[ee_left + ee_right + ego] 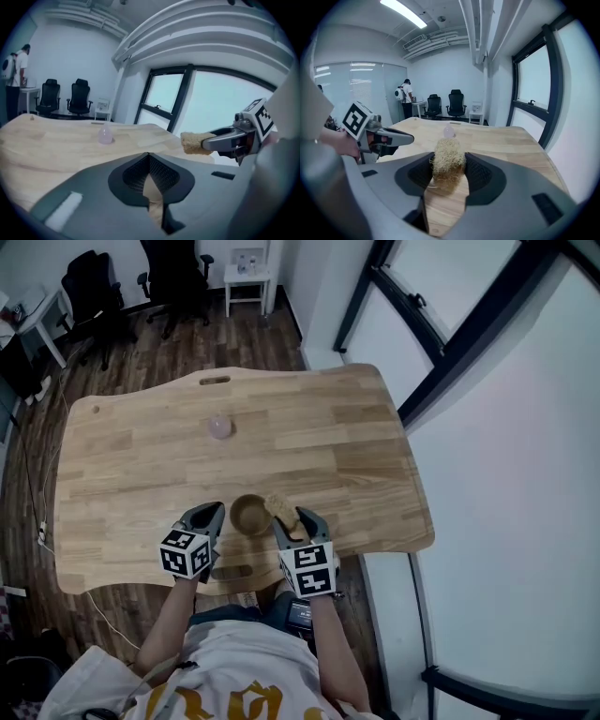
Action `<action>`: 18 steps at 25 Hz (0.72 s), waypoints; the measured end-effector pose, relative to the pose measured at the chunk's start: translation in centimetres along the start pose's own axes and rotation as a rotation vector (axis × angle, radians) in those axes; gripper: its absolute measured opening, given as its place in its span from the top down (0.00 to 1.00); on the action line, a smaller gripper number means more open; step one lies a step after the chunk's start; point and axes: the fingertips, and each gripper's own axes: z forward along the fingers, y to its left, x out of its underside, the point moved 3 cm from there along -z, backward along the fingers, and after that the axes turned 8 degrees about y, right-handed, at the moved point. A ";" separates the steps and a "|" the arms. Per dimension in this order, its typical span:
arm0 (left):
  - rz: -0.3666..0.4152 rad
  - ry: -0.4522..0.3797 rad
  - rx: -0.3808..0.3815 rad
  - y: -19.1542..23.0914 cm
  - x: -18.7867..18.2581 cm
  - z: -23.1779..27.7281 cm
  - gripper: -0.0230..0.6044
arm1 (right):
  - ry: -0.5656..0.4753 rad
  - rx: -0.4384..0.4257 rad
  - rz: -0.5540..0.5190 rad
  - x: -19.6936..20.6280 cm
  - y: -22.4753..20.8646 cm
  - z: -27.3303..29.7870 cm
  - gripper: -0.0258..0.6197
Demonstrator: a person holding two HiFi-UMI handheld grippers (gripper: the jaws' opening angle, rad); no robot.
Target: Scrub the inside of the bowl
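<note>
The pale wooden counter carries everything near its front edge, and both my forearms reach over that edge, angled in toward each other. My left gripper sits just left of the small round brown wooden bowl, its fingers pressed together on nothing. My right gripper hovers at the bowl's right rim, its fingers pinching the tan fibrous scrubbing pad. I judge the scrubbing is about to start. Next I must lower the pad into the hollow.
</note>
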 end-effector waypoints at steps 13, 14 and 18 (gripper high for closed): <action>-0.012 -0.161 -0.060 -9.4 2.8 -10.8 0.96 | -0.202 -0.089 0.083 4.2 3.4 -10.3 0.67; -0.014 -0.165 -0.065 -10.1 3.3 -11.5 0.96 | -0.233 -0.096 0.066 4.6 3.9 -11.4 0.67; 0.002 -0.190 -0.079 -12.4 4.5 -13.8 0.96 | -0.314 -0.076 0.032 5.4 5.0 -14.6 0.68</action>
